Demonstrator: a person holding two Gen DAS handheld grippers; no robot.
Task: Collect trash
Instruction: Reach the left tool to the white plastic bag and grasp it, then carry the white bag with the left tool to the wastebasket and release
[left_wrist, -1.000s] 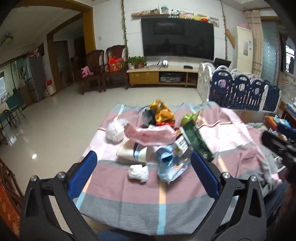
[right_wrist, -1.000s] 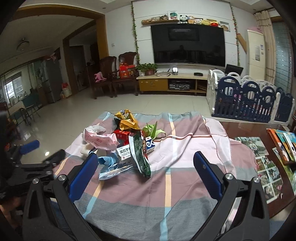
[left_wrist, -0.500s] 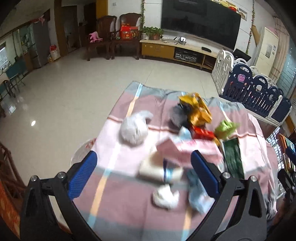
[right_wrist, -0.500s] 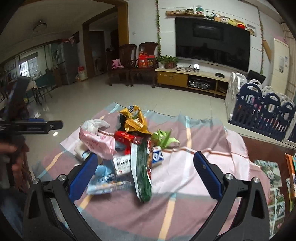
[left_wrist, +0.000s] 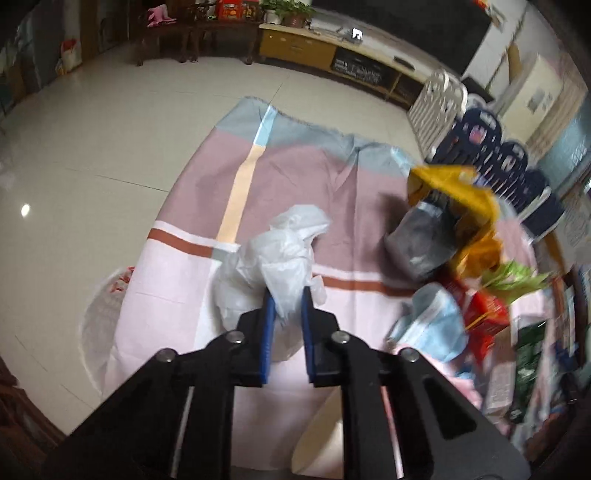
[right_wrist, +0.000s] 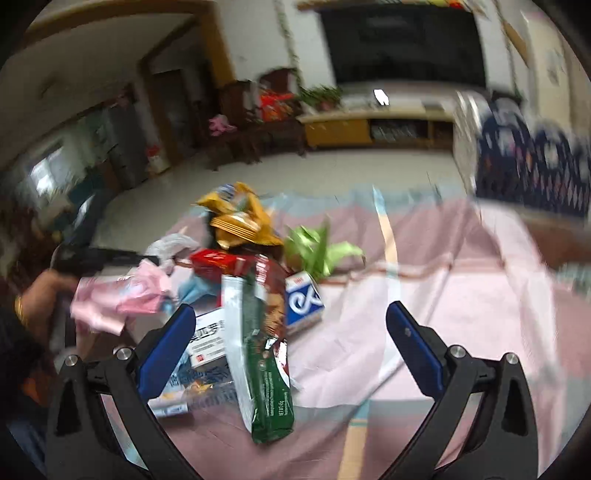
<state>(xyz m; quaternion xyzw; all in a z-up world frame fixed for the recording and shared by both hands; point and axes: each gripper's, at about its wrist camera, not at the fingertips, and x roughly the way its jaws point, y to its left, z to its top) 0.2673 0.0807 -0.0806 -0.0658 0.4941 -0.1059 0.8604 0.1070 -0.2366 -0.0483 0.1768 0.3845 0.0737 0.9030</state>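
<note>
Left tool (left_wrist: 284, 295): both blue pads pressed together on a fold of the crumpled white plastic bag (left_wrist: 266, 266), which sits at about 12 o'clock of the tool on the striped cloth (left_wrist: 258, 173) covering the worktop. Bag contents cannot be told; its film is bunched and translucent.

At 2 o'clock in the left wrist view lies the rest of the trash: a yellow snack bag (left_wrist: 461, 199) with a grey pouch (left_wrist: 421, 240) just beside it, a blue face mask (left_wrist: 432, 325), a red box (left_wrist: 484, 314) and a green crumpled wrapper (left_wrist: 517, 277). Motion blur on this cluster.

Right tool (right_wrist: 291, 325): pads wide apart, gripping nothing, hovering over the cloth. Between the pads, towards 11 o'clock, a tall green snack packet (right_wrist: 266, 350) lies flattened, its top torn open; a small blue-and-white carton (right_wrist: 304, 304) touches its right side. A pink packet (right_wrist: 122, 299) lies at 10 o'clock. Right wrist view is blurred.
</note>
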